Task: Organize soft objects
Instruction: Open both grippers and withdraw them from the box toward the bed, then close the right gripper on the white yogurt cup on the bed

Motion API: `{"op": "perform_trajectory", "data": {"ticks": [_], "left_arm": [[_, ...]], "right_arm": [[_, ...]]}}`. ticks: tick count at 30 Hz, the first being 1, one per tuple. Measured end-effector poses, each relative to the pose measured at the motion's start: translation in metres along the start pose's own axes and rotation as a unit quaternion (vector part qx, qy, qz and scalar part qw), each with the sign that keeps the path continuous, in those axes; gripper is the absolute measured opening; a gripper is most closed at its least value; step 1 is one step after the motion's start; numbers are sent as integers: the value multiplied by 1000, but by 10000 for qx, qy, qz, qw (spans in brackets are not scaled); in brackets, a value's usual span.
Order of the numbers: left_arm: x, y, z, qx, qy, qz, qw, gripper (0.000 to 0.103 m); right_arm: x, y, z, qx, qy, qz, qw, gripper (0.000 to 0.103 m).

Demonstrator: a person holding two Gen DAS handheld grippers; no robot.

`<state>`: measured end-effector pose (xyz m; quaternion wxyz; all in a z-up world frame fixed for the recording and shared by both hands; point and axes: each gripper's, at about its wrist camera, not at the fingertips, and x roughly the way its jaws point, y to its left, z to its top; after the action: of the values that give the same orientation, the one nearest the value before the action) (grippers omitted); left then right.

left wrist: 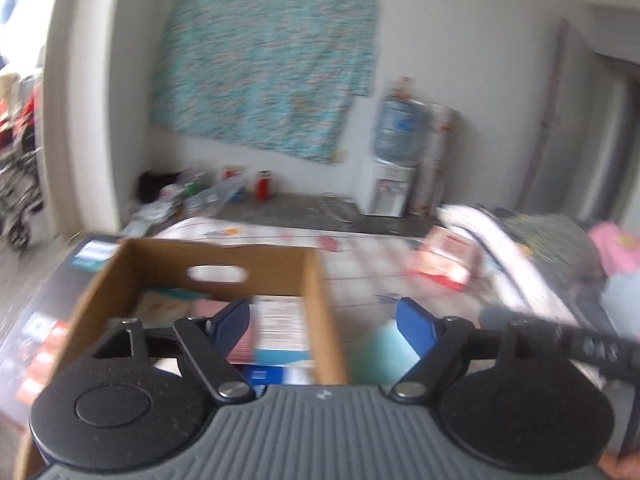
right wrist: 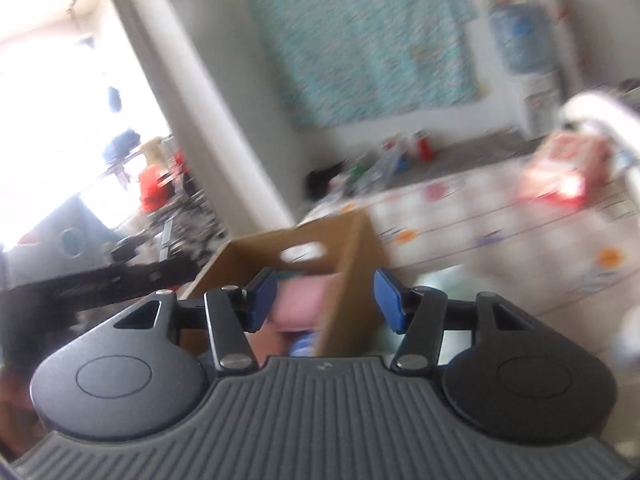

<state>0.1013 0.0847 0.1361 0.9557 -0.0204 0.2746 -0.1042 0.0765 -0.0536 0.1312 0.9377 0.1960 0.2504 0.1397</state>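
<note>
A brown cardboard box (left wrist: 208, 258) with a hand-hole sits on the bed and holds folded soft items, pink, white and blue. My left gripper (left wrist: 322, 326) hovers over its right wall, open, with nothing between the blue pads. In the right wrist view the same box (right wrist: 344, 232) shows a pink folded item (right wrist: 300, 300) inside. My right gripper (right wrist: 325, 300) stands open above the box's near right corner, holding nothing. A red and pink packet (left wrist: 448, 258) lies further along the bed, also visible as the packet (right wrist: 560, 168). Both views are motion-blurred.
A patterned bedsheet (left wrist: 360, 256) covers the bed. White, dark green and pink bedding (left wrist: 560, 248) is piled at the right. A water dispenser (left wrist: 392, 160) stands by the far wall under a teal cloth (left wrist: 264, 64). Clutter (left wrist: 192, 192) lies on the floor.
</note>
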Motion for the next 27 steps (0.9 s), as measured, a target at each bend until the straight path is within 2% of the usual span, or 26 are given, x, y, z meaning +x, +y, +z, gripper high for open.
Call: {"op": "perform_trajectory", "data": {"ticks": [4,7,10,13,19,21,25,27], "left_arm": [[16,-81,-22,453,208,-668,9965,83],[35,-134,-46,694,327,-1075,9912,83],[57,-172,-70,767,510,-1233,9881,81],[73,-192,-87,710,694,-1392,9853,79],[92,-209,-117,930,856,-1311,9833,78],[99,-209,-124,943,912,-1268,9832,78],[109,-202,-135,881,1043,-1281,9823,77],[115,-199,-137,855,1135,-1306,9812,76]], "right_arm": [[-58,-60,4,139,-419,-798,9958,55],[-96,-103,-2,287,-558,-1311,9894,57],[-114,-143,-21,531,-517,-1688,9829,58],[-118,-168,-40,611,-441,-1927,9784,58],[-97,-196,-60,851,-160,-1888,9782,58],[-84,-202,-59,872,-41,-1737,9809,58],[-62,-214,-50,1087,293,-1175,9867,57],[-49,-220,-46,1113,458,-1060,9871,58]]}}
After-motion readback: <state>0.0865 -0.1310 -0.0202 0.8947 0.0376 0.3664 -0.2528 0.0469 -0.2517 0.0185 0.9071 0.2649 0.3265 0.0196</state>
